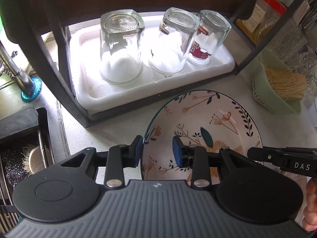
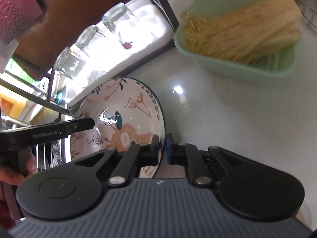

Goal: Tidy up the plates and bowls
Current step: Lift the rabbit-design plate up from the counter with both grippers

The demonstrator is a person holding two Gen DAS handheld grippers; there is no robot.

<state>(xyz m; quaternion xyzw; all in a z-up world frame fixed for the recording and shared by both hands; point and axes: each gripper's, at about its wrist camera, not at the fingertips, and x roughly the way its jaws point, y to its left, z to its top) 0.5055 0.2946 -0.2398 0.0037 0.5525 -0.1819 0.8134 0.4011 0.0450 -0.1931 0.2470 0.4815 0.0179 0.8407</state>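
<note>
Both claws grip the same floral bowl on the counter: the left claw straddles the bowl's near-left rim, one blue pad outside the wall and one inside, though whether both pads press the wall I cannot tell; the right claw is clamped tight on the rim at the bowl's other side, pads squeezing the thin wall. Seen from the right wrist, the bowl tilts up on edge. Behind the bowl stands a dark rack with a white tray holding three upturned glasses. Right of the bowl sits a green basket of dry noodles. Left of the bowl, a tap and sink. A hand holds the left claw's handle
</note>
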